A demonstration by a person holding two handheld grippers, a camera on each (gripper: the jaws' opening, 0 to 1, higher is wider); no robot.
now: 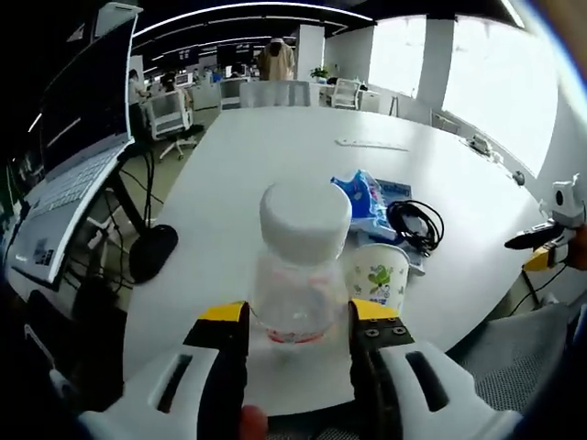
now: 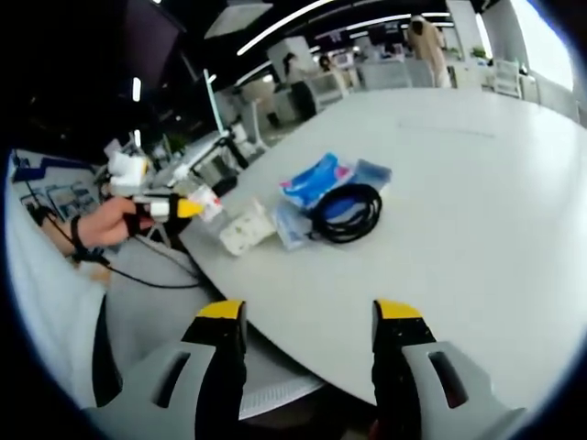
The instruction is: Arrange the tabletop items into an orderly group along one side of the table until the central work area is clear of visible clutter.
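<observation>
Gripping a clear plastic bottle (image 1: 298, 275) with a white cap between their jaws, the left tongs (image 1: 299, 321) are holding it near the bench's (image 1: 275, 156) close edge, just beside a paper cup (image 1: 377, 278) printed with green leaves. Behind the cup, a blue packet (image 1: 365, 200) and a coiled black cable (image 1: 417, 225) are lying close together, the cable partly resting on a flat blue item. In the right gripper view, the right tongs (image 2: 312, 316) are standing released and empty, jaws well apart, hovering over bare bench short of the same cluster: the blue packet (image 2: 316, 179), the black cable (image 2: 347, 213) and the cup (image 2: 246, 229), which looks tipped toward the edge from this angle. The left tongs (image 2: 183, 207) are also showing there, in the person's hand (image 2: 115, 220) at the bench's edge. As a judgement, the task is looking well advanced: most items are already sitting grouped along one side, and the wide middle of the bench is lying largely bare, apart from a thin pale object (image 1: 371, 144) farther off. What is remaining seems to be setting the bottle into the group and perhaps tidying the packet and cable. A laptop (image 1: 69, 174) is sitting off to the side.
</observation>
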